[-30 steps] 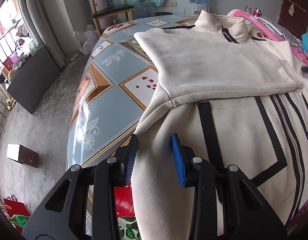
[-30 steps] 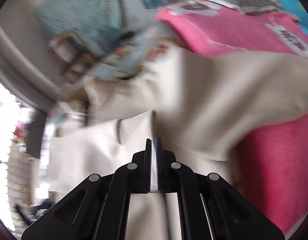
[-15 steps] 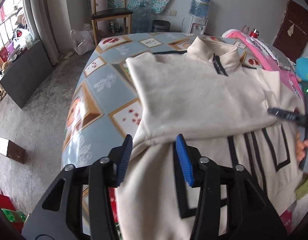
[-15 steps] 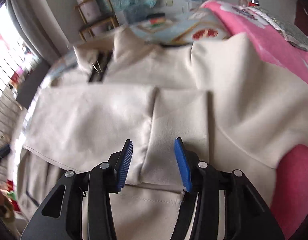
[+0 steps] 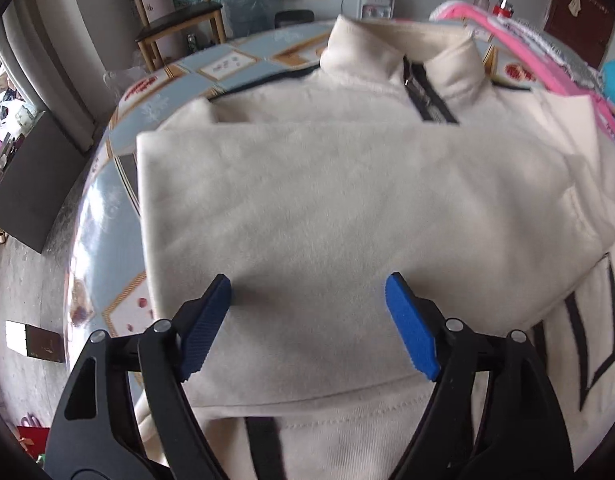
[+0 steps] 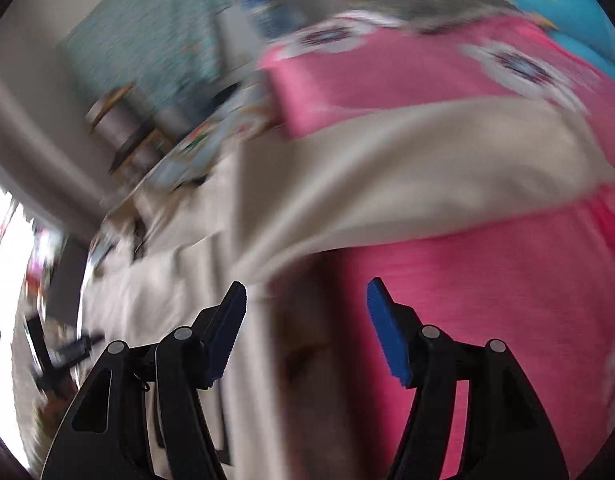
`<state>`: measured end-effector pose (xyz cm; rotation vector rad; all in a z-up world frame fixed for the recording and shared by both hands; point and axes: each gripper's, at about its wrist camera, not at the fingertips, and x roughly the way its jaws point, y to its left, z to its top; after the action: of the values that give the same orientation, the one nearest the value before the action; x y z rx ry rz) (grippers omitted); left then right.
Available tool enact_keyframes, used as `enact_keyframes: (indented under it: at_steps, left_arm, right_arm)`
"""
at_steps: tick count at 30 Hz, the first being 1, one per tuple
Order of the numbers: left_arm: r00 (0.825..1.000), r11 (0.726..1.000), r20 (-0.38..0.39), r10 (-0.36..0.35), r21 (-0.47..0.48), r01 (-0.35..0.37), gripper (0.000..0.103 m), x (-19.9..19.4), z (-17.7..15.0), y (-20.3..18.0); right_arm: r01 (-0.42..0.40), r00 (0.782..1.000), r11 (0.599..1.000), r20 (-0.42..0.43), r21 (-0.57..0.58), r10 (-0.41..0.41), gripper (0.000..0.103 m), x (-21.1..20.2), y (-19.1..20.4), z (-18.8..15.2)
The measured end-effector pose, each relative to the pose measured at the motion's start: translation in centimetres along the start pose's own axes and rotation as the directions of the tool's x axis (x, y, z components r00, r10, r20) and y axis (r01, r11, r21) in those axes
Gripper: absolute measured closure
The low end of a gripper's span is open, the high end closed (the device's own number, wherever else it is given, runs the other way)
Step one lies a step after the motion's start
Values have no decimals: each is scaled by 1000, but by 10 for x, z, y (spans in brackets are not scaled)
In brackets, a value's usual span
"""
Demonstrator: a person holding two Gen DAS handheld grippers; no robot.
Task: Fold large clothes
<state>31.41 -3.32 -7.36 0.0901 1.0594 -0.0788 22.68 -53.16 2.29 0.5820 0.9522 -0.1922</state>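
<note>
While both tongs gape empty (just widened), cream jacket (image 5: 347,208) lies folded.

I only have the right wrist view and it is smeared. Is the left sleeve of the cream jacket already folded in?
Observer: Yes. In the left wrist view the folded sleeve lies flat across the jacket's chest.
Operator: Are the left tongs holding it?
Observer: No. The left tongs stand open above it, nothing pinched.
Operator: Where is the collar?
Observer: The collar is at the far end, zip partly open, on the patterned table.
</note>
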Motion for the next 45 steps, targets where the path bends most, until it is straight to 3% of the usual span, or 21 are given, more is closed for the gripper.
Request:
enact_keyframes:
  at_steps: [2, 5, 9, 13, 16, 18, 22, 29, 33, 36, 40, 45]
  left_arm:
    - [1000, 1000, 10, 2, -5, -2, 19, 3, -1, -1]
    - [1000, 1000, 13, -5, -21, 5, 17, 4, -3, 1]
    - [1000, 999, 11, -15, -40, 16, 10, 5, -2, 8]
    - [1000, 999, 2, -18, -47, 18, 7, 8, -1, 11]
    - [1000, 999, -4, -21, -43, 20, 7, 8, 0, 11]
    - [1000, 999, -12, -21, -43, 20, 7, 8, 1, 10]
    - [1000, 999, -15, -19, -43, 19, 7, 8, 2, 11]
    - [999, 999, -30, -25, -37, 24, 7, 9, 4, 11]
    - [999, 999, -35, -36, -17, 35, 7, 9, 4, 11]
    - [998, 999, -39, -43, -3, 43, 7, 10, 5, 11]
    - [997, 998, -46, -60, 18, 61, 7, 10, 6, 12]
    - [995, 994, -7, -98, 37, 98, 7, 3, 2, 17]
  right_arm:
    - [2, 999, 989, 40, 146, -7, 42, -12, -48, 14]
    - [3, 994, 931, 105, 364, -44, 42, -26, -121, 34]
    - [-12, 986, 854, 146, 521, -76, 42, -22, -178, 47]
    - [-16, 980, 803, 168, 595, -105, 48, -7, -207, 58]
    - [-15, 975, 779, 181, 627, -128, 64, 7, -225, 65]
    - [-9, 970, 774, 194, 633, -147, 81, 8, -234, 68]
    - [-13, 962, 791, 224, 612, -157, 91, 1, -230, 72]
    - [-59, 923, 902, 367, 429, -114, 92, -72, -161, 90]
    - [-99, 885, 964, 465, 246, -28, 92, -128, -79, 106]
    - [-142, 861, 985, 504, 100, 73, 92, -158, -10, 108]
    - [-201, 838, 970, 489, -136, 242, 92, -178, 100, 99]
    - [-313, 841, 864, 307, -395, 445, 92, -154, 237, 56]
